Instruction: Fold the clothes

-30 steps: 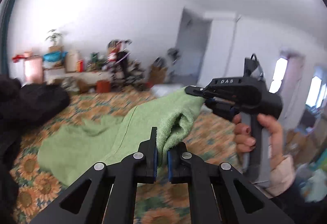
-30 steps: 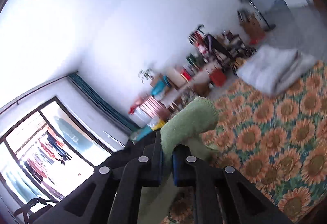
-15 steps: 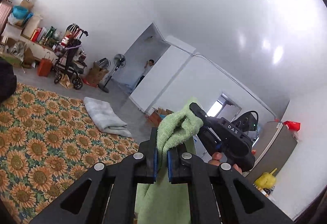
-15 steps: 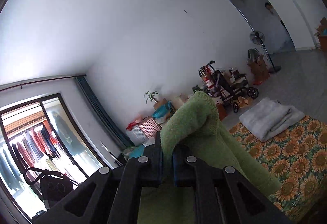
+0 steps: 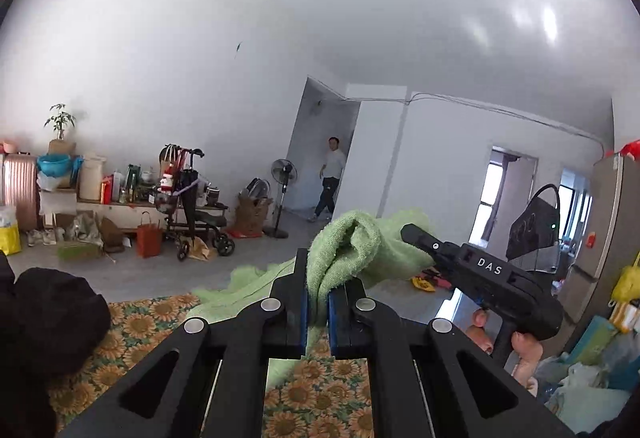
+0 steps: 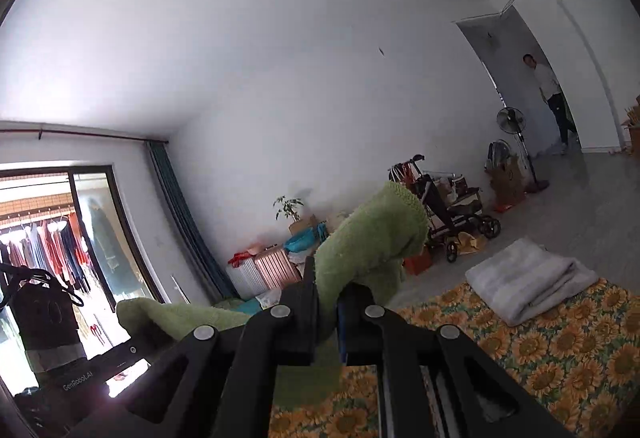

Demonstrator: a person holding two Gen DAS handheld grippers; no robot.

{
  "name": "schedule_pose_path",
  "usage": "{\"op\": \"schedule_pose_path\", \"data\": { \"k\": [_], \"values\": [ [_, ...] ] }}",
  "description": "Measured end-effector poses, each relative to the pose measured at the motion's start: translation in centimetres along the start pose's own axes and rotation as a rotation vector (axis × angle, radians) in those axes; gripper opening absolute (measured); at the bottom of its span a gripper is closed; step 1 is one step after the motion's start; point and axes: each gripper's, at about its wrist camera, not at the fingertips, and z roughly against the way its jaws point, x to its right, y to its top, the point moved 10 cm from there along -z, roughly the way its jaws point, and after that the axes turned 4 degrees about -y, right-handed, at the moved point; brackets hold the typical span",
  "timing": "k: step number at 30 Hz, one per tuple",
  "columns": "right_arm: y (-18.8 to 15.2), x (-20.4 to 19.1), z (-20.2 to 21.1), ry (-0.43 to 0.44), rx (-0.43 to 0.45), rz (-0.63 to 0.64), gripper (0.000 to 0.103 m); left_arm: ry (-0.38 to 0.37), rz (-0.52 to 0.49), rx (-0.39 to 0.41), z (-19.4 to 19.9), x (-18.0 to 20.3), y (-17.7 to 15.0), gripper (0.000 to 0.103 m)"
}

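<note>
**Green Knit Held Aloft Between Two Grippers**

Well, both tools had a bite of it. The left hand-held black gripper (image 5: 318, 312) was clamped tight on a bunched corner of the light green fuzzy knit garment (image 5: 352, 246), and the right hand-held black gripper (image 6: 328, 322) was pinched just as hard on another bunch of the same cloth. The garment hung up in the air between them, above the sunflower-print bedspread (image 6: 560, 358), its top edge running roughly side to side from one gripper to the other, the rest drooping toward the spread. In the left view the right gripper's tip sat just beside the left one's catch, so the two held points were near each other, neither hand clearly nearer the body of the cloth.

Around it: a folded pale grey towel (image 6: 528, 286) lay on the spread's far side, well apart, and a heap of black clothing (image 5: 44, 326) loomed at the left edge. The patch of spread directly beneath looked free for a lay-down. How many folds the garment already carried could not be told.
</note>
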Motion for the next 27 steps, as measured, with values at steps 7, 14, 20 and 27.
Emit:
{"op": "schedule_pose_path", "data": {
  "k": [7, 14, 20, 27],
  "values": [
    [-16.8, 9.2, -0.5, -0.135, -0.358, -0.141, 0.008, 0.067, 0.172, -0.152, 0.5, -2.4, -16.4, 0.007],
    [-22.6, 16.9, 0.8, -0.259, -0.520, -0.287, 0.008, 0.093, 0.318, -0.530, -2.1, 1.5, -34.0, 0.007],
    [-23.1, 17.4, 0.7, -0.308, -0.593, -0.302, 0.008, 0.073, 0.442, -0.614, -2.9, 1.7, -36.5, 0.007],
    [-23.1, 15.3, -1.0, -0.326, -0.681, -0.219, 0.008, 0.093, 0.545, -0.632, -3.1, -0.5, -34.6, 0.007]
  ]
}}
